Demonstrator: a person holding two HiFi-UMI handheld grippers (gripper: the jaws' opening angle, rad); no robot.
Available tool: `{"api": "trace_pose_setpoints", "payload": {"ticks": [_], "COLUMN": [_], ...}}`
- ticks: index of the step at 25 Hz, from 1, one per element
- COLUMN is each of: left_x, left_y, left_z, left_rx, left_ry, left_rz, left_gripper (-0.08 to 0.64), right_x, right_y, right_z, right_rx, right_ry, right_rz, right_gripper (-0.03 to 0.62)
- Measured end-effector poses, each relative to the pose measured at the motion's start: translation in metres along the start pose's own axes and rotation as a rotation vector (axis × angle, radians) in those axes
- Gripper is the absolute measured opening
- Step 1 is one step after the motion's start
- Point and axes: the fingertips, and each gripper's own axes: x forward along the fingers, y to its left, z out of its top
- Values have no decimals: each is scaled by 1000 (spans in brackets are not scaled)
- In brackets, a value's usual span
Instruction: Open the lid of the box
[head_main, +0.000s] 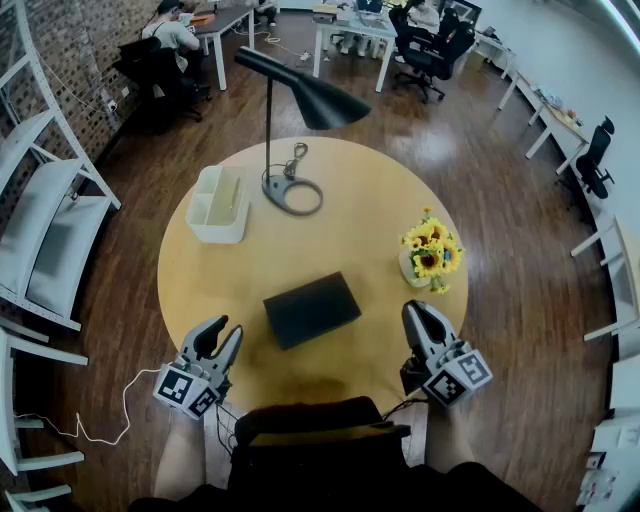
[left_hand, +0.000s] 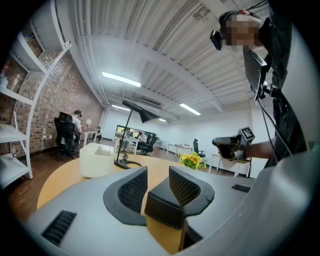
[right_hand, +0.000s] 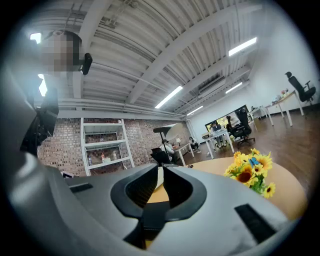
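1. The black box (head_main: 311, 308) sits closed near the middle of the table's (head_main: 370, 200) near edge; can't make out the lid seam tbh.
2. Left gripper (head_main: 224, 331), near-left edge: narrow gap, empty, and its jaws hide most of the box.
3. Right gripper (head_main: 420, 311), near-right edge: jaws pinched together, empty.

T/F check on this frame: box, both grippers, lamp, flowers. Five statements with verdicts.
1. The black box lies closed near the middle of the round table. True.
2. The left gripper is clamped on the box. False: it sits at the table's near edge, apart from the box.
3. The sunflowers stand on the right gripper's side of the table. True.
4. The lamp stands on the floor. False: its base rests on the table beside the white organizer.
5. The right gripper's jaws are together, holding nothing. True.
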Motion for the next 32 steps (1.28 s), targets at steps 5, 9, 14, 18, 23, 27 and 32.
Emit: {"api": "trace_pose_setpoints", "payload": {"ticks": [5, 9, 14, 18, 23, 27, 32], "left_x": [23, 35, 56, 80, 92, 97, 97], "left_y": [1, -7, -30, -27, -30, -33, -34], "left_z": [-47, -75, -113, -130, -132, -134, -134], "left_rx": [80, 53, 181, 177, 154, 121, 102], "left_ry": [133, 218, 318, 310, 271, 232, 189], "left_rz": [-103, -212, -395, -431, -513, -545, -532], "left_gripper": [198, 384, 598, 614, 615, 615, 615], "right_x": [17, 28, 39, 32, 24, 45, 79], "right_y": [10, 28, 50, 47, 43, 40, 43], "right_z": [-26, -40, -57, -69, -78, -91, -116], "right_rx": [-7, 41, 64, -1, -173, -271, -317], "right_ry": [60, 64, 84, 184, 323, 439, 557], "right_rz": [22, 9, 13, -35, -34, -22, 52], "right_gripper": [37, 37, 37, 37, 37, 38, 154]}}
